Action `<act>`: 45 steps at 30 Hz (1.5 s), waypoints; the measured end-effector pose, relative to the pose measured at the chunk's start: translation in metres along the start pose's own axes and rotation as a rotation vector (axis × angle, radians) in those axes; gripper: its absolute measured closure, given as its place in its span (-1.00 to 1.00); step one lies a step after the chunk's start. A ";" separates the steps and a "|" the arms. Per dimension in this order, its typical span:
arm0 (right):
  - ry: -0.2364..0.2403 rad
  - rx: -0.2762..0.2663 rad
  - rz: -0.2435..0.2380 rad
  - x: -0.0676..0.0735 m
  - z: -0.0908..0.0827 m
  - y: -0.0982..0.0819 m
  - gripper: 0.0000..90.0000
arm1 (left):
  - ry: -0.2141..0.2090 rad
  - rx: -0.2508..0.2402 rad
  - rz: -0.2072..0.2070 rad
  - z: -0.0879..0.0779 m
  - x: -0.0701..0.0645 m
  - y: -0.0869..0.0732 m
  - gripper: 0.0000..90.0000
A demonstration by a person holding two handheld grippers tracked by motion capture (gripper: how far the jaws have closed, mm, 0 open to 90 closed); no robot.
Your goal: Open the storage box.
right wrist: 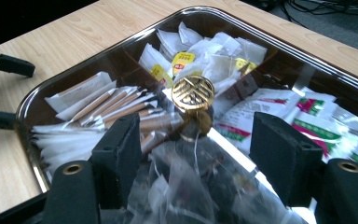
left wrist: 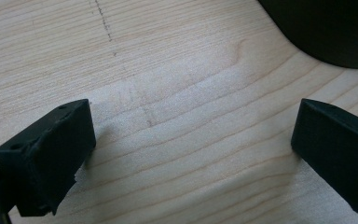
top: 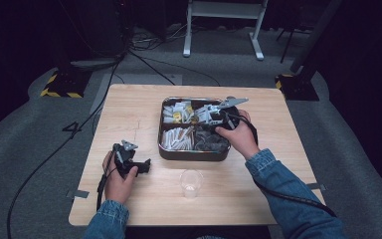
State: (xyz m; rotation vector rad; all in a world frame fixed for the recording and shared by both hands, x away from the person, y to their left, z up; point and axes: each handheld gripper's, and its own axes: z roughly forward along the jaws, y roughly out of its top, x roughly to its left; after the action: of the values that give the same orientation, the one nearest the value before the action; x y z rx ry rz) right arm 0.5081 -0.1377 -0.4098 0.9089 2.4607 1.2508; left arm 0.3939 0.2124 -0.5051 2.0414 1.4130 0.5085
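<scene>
Three views, taken in order.

High view, tray: your compartmented tin tray [top: 194, 155] sits on the table [top: 129, 107] nearer the far edge, slightly toward the right edge.
High view, right gripper: your right gripper [top: 208, 115] hangs over the tray's centre, hand at the tray's right side.
High view, left gripper: your left gripper [top: 129, 160] rests near the left edge, level with the tray's near wall and apart from it.
High view, cup: a clear plastic cup [top: 191, 184] stands near the near edge, just in front of the tray.

Left gripper view, jaws: set wide apart, bare table between them, nothing held.
Left gripper view, tray: its dark corner [left wrist: 328, 32] lies beyond the jaws, not touched.

Right gripper view, jaws: set wide apart, gripping nothing; they stand either side of the gold knob [right wrist: 193, 93].
Right gripper view, knob: it rises at the tray's middle, on a clear lid [right wrist: 279, 60].
Right gripper view, contents: tea bags [right wrist: 205, 51] in the far compartment, paper sticks [right wrist: 107, 105] in the left one, printed sachets [right wrist: 317, 116] in the right one.
</scene>
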 end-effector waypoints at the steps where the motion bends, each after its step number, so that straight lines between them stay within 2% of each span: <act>1: -0.001 0.000 0.002 0.000 0.003 0.001 -0.22 | -0.001 0.000 0.001 0.000 0.000 0.000 -1.00; 5: -0.031 0.033 -0.002 0.000 0.016 0.005 -0.21 | -0.001 0.000 0.001 0.000 0.000 0.000 -1.00; 10: -0.030 0.040 0.012 0.002 0.025 0.006 -0.20 | -0.001 0.001 0.003 0.000 0.000 0.000 -1.00; 15: -0.025 0.069 0.032 0.002 0.039 0.007 -0.09 | -0.003 0.001 0.004 0.000 0.000 0.000 -1.00; 21: -0.035 0.079 0.024 0.007 0.052 0.011 0.00 | -0.003 0.001 0.004 0.000 0.000 0.000 -1.00; 24: -0.054 0.108 0.027 0.007 0.058 0.011 0.07 | -0.003 0.001 0.004 0.000 0.000 0.000 -1.00; 27: -0.069 0.093 0.026 0.007 0.061 0.011 0.14 | -0.003 0.001 0.004 0.000 0.000 0.000 -1.00; 28: -0.074 0.091 0.017 0.008 0.062 0.011 0.18 | -0.002 0.001 0.006 0.000 0.000 0.000 -1.00; 29: -0.096 0.087 -0.015 0.010 0.063 0.011 0.28 | -0.002 0.001 0.007 0.000 0.000 0.000 -1.00; 34: -0.111 0.055 -0.007 0.012 0.063 0.007 0.30 | -0.003 0.001 0.004 0.000 -0.001 0.000 -1.00; 45: -0.133 0.049 0.016 0.015 0.063 0.006 0.31 | -0.004 0.002 0.004 0.000 -0.001 0.000 -1.00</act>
State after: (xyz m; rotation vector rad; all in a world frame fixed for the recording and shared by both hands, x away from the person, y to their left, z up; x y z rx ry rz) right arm 0.5287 -0.0850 -0.4420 0.9926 2.3939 1.1016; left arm 0.3936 0.2117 -0.5051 2.0460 1.4078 0.5047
